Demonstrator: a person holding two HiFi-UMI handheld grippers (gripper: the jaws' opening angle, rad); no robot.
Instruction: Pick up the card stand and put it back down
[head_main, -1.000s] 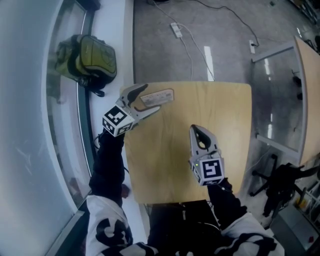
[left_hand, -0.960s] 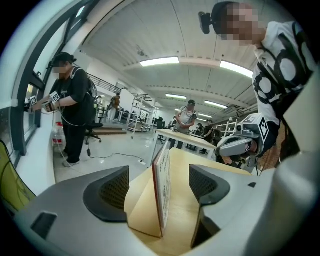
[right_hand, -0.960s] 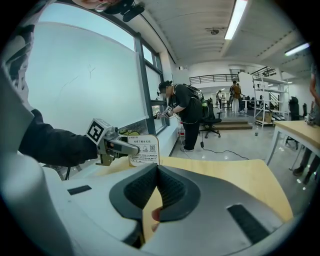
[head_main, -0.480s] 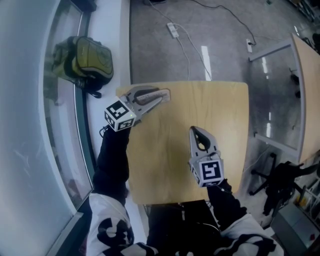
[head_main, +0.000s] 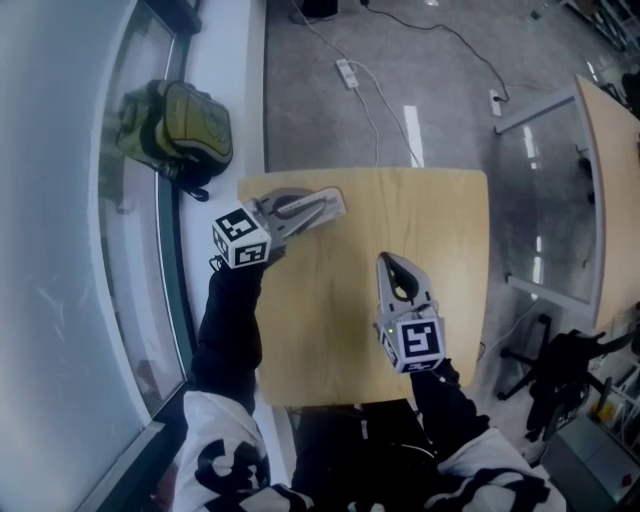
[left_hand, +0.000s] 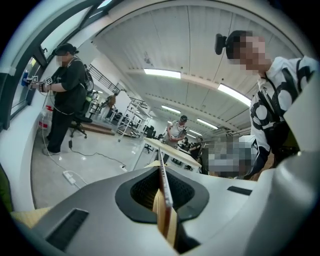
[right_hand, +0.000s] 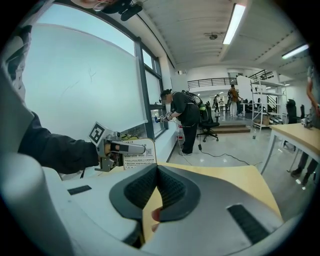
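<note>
Two hand-held grippers work over a square wooden table, seen from above in the head view.

**Left gripper**: reaches to the far-left corner of the table. In the left gripper view its jaws are closed together and clamped on the card stand, whose thin edge runs straight up between the dark pads. The right gripper view shows the same grip from the side. There the card stand stands upright at the table's far-left corner, its printed face turned toward the near side and its upper part pinched by the jaws. Whether its base touches the tabletop cannot be told.

**Right gripper**: sits over the near-right part of the table, well apart from the card stand and pointing toward the far edge. In the right gripper view its jaws are pressed together with nothing between them, only bare tabletop beyond the tips.

**Surroundings**: an olive-green backpack rests on the white window ledge, to the left of the table and beyond it. A white power strip with its cable lies on the grey floor past the far edge. A second table stands at the far right.
</note>
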